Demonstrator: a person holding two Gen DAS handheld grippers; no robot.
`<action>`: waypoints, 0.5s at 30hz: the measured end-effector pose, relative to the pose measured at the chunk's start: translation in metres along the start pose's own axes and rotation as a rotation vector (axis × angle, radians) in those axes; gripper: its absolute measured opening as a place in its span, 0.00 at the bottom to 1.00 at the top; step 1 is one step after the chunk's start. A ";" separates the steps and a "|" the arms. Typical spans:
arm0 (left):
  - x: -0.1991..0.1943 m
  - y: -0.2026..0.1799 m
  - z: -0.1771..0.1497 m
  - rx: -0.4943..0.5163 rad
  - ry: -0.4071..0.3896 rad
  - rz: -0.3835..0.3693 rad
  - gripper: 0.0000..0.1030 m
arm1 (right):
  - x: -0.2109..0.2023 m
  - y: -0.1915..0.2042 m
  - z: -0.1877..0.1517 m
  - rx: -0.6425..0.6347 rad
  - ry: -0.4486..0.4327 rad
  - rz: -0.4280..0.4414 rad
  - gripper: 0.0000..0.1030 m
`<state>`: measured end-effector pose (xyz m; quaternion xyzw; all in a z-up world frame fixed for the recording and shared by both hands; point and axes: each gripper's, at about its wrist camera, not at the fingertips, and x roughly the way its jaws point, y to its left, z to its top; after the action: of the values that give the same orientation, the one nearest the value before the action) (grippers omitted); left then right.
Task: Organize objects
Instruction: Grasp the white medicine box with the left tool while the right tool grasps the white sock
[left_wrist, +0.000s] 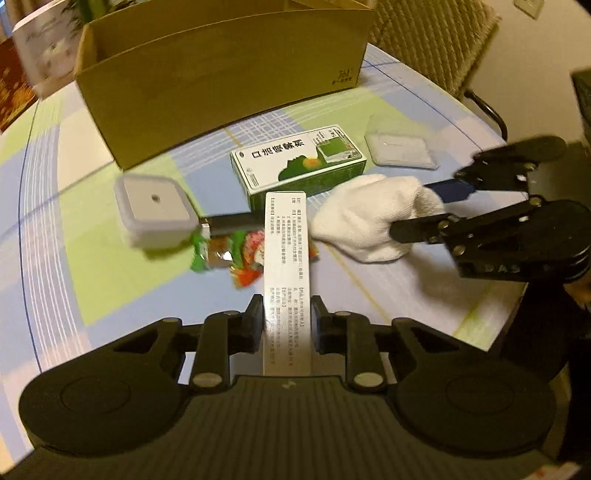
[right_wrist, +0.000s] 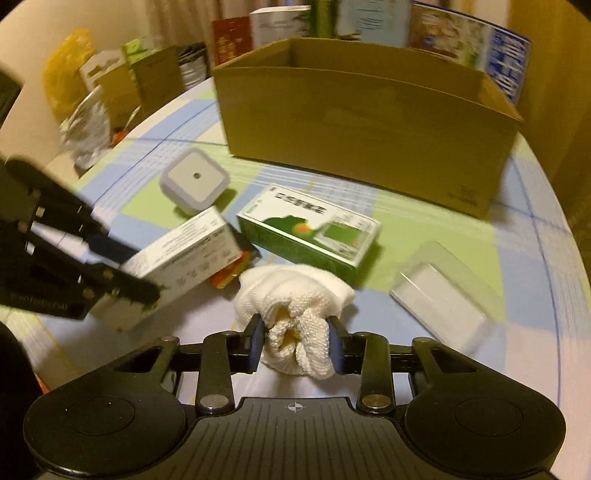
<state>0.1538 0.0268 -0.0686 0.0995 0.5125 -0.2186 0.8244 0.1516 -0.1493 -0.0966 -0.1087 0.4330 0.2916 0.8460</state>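
Left wrist view: the left gripper (left_wrist: 287, 317) clamps a long white printed carton (left_wrist: 286, 258); the right gripper (right_wrist: 295, 345) squeezes a soft knitted white sock (right_wrist: 295, 295) near the cardboard box (right_wrist: 362, 136).

Round worktop (left_wrist: 92, 266) with blue-green checked cover. Woven chair (left_wrist: 432, 40) behind. Cream wall (right_wrist: 33, 48); curtains (right_wrist: 173, 14). Warm, dim lighting.

white printed carton (left_wrist: 287, 258) sits clamped lengthwise between the left jaws, tilted above the table. white knitted cloth bundle (right_wrist: 295, 295), bunched with a yellowish patch in its folds, is pinched in the right jaws. green-and-white medicine box (left_wrist: 299, 162) lies flat mid-table, just before the open cardboard box (right_wrist: 365, 125). square white lidded tub (left_wrist: 153, 208) at left, clear plastic tray (right_wrist: 443, 299) at right, colourful snack packets (left_wrist: 236, 258) beneath the carton.
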 end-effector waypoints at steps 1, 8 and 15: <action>-0.001 -0.003 -0.003 -0.013 -0.006 0.007 0.21 | -0.005 -0.002 -0.003 0.021 -0.002 -0.008 0.31; 0.001 -0.020 -0.017 -0.111 -0.072 0.060 0.24 | -0.013 -0.006 -0.027 0.037 -0.003 -0.034 0.56; 0.004 -0.025 -0.023 -0.174 -0.122 0.097 0.24 | -0.010 -0.005 -0.031 -0.002 -0.020 -0.042 0.81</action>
<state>0.1254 0.0123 -0.0811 0.0388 0.4732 -0.1386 0.8691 0.1292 -0.1705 -0.1079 -0.1156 0.4219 0.2754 0.8560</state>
